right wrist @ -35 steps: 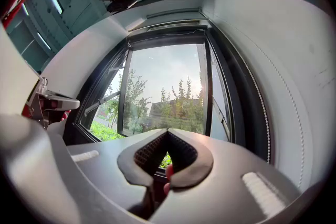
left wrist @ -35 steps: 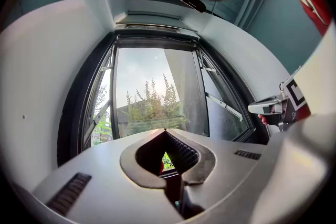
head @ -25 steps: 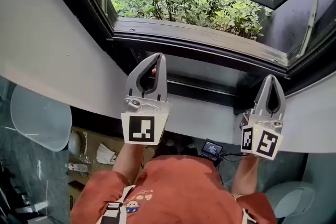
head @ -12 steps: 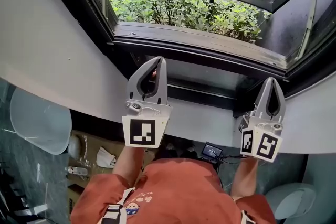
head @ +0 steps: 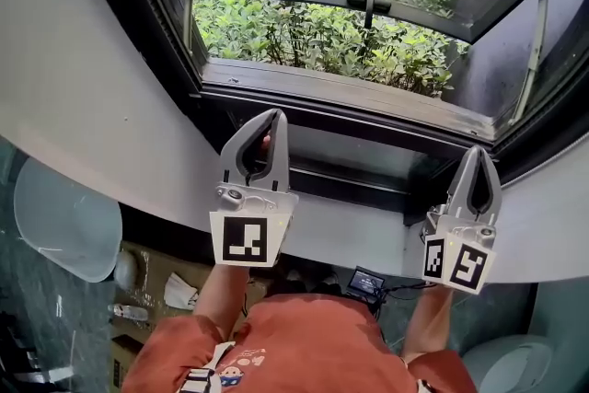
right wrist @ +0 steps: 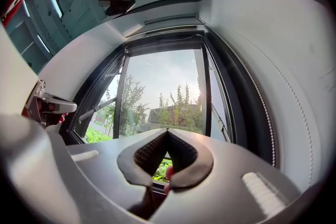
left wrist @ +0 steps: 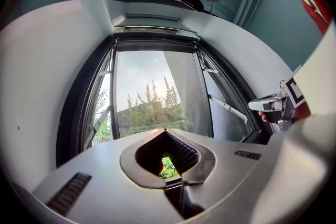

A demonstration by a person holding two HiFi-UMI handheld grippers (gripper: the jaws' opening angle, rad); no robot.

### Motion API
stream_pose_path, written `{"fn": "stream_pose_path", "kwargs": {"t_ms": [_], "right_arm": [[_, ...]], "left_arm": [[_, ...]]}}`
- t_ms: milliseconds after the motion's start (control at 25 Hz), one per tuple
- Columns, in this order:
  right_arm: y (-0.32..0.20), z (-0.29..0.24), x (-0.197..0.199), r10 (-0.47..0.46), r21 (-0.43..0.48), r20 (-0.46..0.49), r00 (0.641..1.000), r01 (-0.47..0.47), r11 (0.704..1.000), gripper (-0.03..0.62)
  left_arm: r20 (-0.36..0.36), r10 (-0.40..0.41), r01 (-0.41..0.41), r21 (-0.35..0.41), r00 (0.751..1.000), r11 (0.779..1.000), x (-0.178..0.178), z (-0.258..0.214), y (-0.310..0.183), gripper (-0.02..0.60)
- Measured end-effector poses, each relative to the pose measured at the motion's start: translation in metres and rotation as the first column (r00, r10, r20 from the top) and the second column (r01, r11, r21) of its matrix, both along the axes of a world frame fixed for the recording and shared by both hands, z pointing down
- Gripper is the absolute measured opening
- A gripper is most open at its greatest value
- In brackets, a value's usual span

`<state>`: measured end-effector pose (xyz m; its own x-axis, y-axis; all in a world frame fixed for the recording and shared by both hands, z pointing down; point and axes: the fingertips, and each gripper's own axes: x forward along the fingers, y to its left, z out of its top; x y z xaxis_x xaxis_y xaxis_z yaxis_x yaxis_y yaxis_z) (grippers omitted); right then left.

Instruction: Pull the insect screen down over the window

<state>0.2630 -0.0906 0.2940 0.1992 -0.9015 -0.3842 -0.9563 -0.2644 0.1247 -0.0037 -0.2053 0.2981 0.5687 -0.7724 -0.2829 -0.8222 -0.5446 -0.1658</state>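
Note:
The window (head: 340, 101) has a dark frame, and its sash (head: 368, 0) is pushed outward over green bushes. A dark bar (left wrist: 157, 30) runs along the top of the opening, and no mesh shows across the opening. My left gripper (head: 274, 117) is shut and empty, its tips in front of the lower frame toward the left. My right gripper (head: 482, 152) is also shut and empty, low at the frame's right corner. In the left gripper view the closed tips (left wrist: 166, 131) point at the opening. In the right gripper view the tips (right wrist: 167, 131) do the same.
White curved reveals (head: 83, 97) flank the window. A beaded cord (right wrist: 283, 92) runs down the right reveal. Below stand a pale chair (head: 64, 225), a box with small items (head: 175, 290) and a small device with a cable (head: 368, 279). Metal stays (head: 529, 60) hold the sash.
The head view has tipped slightly, so both grippers sit a little lower in the picture. Both stay shut and keep their places before the window.

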Motion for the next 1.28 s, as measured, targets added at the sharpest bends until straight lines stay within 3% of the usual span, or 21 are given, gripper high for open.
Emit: {"fn": "stream_pose_path", "kwargs": {"t_ms": [800, 1280], "right_arm": [[-0.006, -0.08, -0.01, 0.005, 0.158, -0.112, 0.994, 0.012, 0.987, 0.009], [-0.001, -0.139, -0.013, 0.027, 0.266, -0.195, 0.98, 0.026, 0.964, 0.009]], "left_arm": [[-0.063, -0.006, 0.015, 0.145, 0.998, 0.989, -0.008, -0.074, -0.011, 0.003], [-0.087, 0.018, 0.006, 0.272, 0.996, 0.962, -0.004, -0.133, -0.008, 0.003]]}}
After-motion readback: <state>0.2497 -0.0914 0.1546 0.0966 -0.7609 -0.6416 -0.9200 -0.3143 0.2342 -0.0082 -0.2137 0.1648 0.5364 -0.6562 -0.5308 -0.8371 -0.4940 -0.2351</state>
